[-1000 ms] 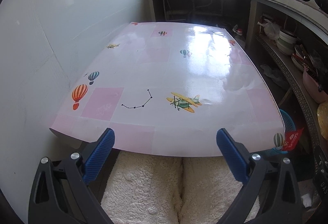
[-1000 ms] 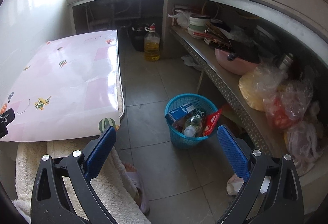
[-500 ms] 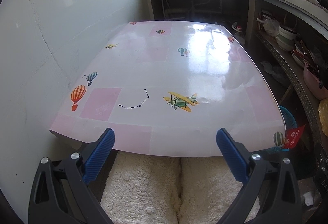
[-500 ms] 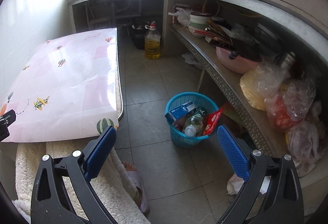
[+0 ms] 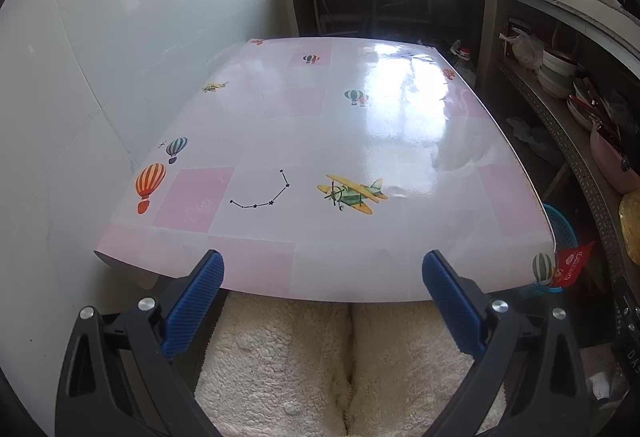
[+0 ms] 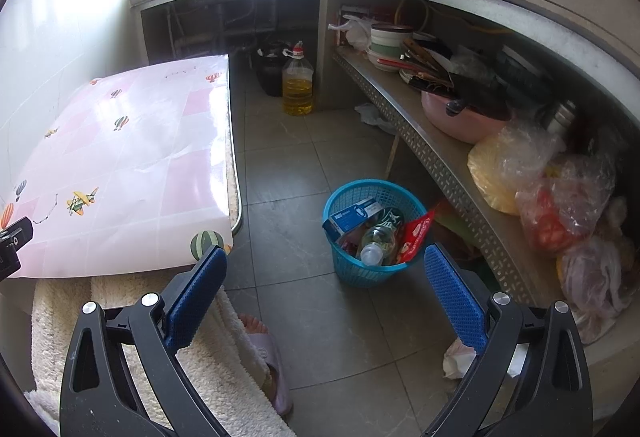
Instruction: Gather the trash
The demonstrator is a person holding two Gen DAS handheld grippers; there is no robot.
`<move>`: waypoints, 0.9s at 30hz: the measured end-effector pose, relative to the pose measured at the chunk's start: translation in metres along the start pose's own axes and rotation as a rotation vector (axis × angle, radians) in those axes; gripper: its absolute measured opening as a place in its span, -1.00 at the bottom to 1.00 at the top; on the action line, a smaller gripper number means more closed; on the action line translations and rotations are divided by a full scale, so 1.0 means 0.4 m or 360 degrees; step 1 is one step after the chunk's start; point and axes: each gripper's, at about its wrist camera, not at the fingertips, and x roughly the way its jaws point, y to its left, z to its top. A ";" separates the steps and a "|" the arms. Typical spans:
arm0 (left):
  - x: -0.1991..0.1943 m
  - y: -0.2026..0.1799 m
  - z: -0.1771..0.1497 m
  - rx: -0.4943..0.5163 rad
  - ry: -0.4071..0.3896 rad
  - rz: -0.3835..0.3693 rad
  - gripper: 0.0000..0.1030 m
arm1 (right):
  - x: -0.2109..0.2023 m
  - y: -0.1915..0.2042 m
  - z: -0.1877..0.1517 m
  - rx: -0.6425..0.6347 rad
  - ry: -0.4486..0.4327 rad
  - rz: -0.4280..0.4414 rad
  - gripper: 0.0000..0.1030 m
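Between your two sets of blue pads nothing is held: the left gripper (image 5: pixel 323 279) hangs with its jaws spread wide over the near edge of the counter (image 5: pixel 304 141), and the right gripper (image 6: pixel 326 273) is just as wide apart above the tiled floor (image 6: pixel 288 173), aimed toward the blue basket (image 6: pixel 374 269). That basket stands on the floor between the counter's corner and the perforated metal shelf (image 6: pixel 448 165), and it already carries a blue carton (image 6: pixel 352 214), a clear plastic bottle (image 6: pixel 378 241) and a red wrapper (image 6: pixel 414 235) that pokes over its rim. The pink balloon-print cover on the counter shows no loose item anywhere you can see, so the collecting looks largely done. What may be left, by my reading, is a crumpled white scrap (image 6: pixel 374 115) on the floor under the shelf's far end and a pale wad (image 6: pixel 458 359) just behind your right gripper's finger; whether either counts as trash I cannot say. From the left view only the basket's rim and the red wrapper peek past the counter corner. The basket's lower contents are buried, the bags on the shelf are too bunched to identify, and the space under the counter is hidden by the fleecy fabric (image 5: pixel 348 365) over your lap.
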 end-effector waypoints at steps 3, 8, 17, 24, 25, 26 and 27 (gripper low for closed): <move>0.005 0.004 0.002 -0.0001 0.0008 -0.0004 0.89 | 0.000 -0.001 0.000 -0.0001 -0.0001 0.0000 0.85; 0.008 0.007 0.002 -0.0004 0.0008 -0.0005 0.89 | -0.002 -0.003 0.001 -0.0003 -0.0002 0.0002 0.85; 0.010 0.010 0.000 -0.0006 0.0012 -0.0007 0.89 | -0.002 -0.003 0.001 -0.0001 -0.0002 -0.0003 0.85; 0.013 0.012 -0.002 -0.0005 0.0018 -0.0008 0.89 | -0.002 -0.004 0.002 -0.0002 -0.0002 -0.0001 0.85; 0.014 0.013 -0.002 -0.0005 0.0020 -0.0009 0.89 | -0.002 -0.004 0.001 -0.0002 -0.0002 -0.0002 0.85; 0.015 0.014 -0.003 -0.0006 0.0022 -0.0009 0.89 | -0.001 -0.004 0.001 -0.0002 -0.0002 -0.0001 0.85; 0.016 0.015 -0.004 -0.0007 0.0024 -0.0009 0.89 | -0.002 -0.004 0.001 -0.0002 -0.0003 0.0000 0.85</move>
